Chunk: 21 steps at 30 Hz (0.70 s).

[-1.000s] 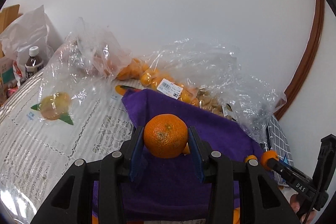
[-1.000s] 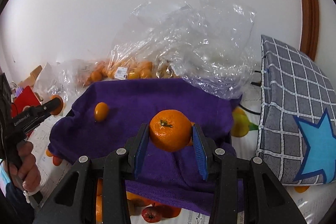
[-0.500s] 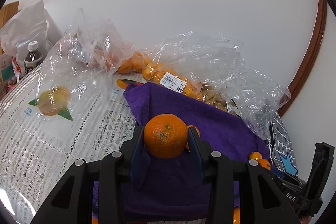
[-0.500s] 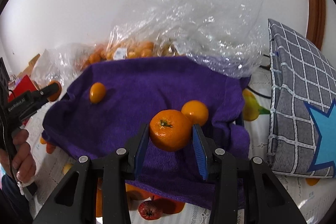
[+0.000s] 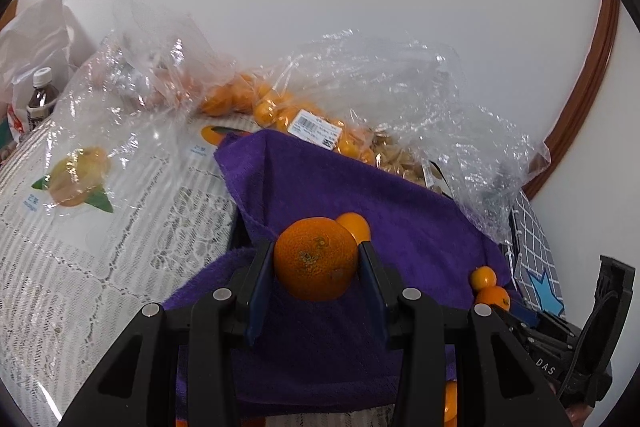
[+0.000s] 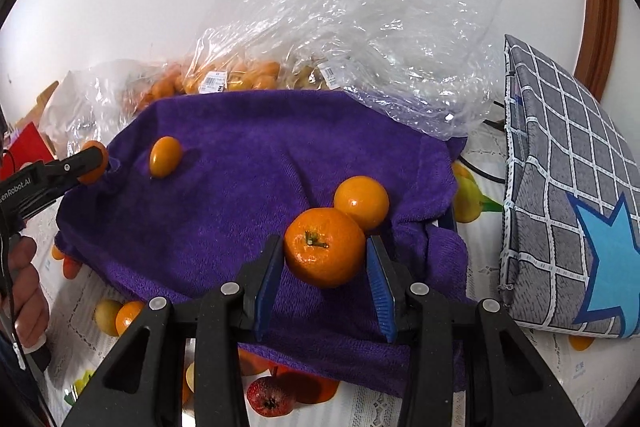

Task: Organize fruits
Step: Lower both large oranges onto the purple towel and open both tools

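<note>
My left gripper (image 5: 316,263) is shut on an orange (image 5: 315,259) and holds it over the near left part of a purple towel (image 5: 400,227). A smaller orange fruit (image 5: 354,225) lies on the towel just behind it. My right gripper (image 6: 325,259) is shut on a second orange (image 6: 325,247), stem up, low over the right part of the towel (image 6: 248,187). A round orange fruit (image 6: 361,202) lies on the towel right behind it, and a small oval one (image 6: 165,156) lies at the towel's far left. The left gripper also shows in the right wrist view (image 6: 90,163).
Clear plastic bags (image 6: 360,27) with several small oranges (image 5: 276,111) lie against the wall behind the towel. A grey checked pouch (image 6: 568,195) with a blue star stands at right. A bottle (image 5: 40,99) and white bag stand far left. A lace fruit-print tablecloth (image 5: 100,247) covers the table.
Both grippers have moved down toward the towel with their oranges. The round fruit behind the right gripper has come into view.
</note>
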Tool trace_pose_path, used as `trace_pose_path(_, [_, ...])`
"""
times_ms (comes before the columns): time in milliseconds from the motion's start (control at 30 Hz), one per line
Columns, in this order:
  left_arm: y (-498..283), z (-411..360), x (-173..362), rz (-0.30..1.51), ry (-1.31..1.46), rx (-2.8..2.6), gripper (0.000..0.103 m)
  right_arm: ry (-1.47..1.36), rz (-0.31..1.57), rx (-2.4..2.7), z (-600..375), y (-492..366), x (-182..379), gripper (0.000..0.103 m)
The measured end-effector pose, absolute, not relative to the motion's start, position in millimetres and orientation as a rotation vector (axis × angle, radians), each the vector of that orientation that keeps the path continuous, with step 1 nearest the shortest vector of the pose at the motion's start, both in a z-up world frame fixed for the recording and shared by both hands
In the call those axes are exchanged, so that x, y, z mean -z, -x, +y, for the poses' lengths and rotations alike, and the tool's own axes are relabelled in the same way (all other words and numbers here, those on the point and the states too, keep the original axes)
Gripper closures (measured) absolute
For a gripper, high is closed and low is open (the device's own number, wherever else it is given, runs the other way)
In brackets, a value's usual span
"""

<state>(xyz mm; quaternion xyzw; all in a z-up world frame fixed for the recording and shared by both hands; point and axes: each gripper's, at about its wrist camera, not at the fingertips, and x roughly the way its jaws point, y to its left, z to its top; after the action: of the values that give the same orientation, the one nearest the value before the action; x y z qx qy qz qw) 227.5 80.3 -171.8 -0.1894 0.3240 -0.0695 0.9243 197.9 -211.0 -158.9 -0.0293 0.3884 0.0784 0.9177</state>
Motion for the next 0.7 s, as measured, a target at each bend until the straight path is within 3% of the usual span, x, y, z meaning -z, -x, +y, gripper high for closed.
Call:
trace_pose_path(167, [-229,69,172,0.682,0.340,0.163,0.063,0.030,0.801,-0.166,-213,-197,158,0.060])
trace_pose_path(400, [-234,55,179,0.740,0.262,0.147,0.063,-0.018,0.759,-0.190,-216,-192,147,0.040])
trace_pose_path(700, [-235,52,179,0.746,0.224,0.122,0.063,-0.020,0.725,-0.189,-214,-188,143,0.040])
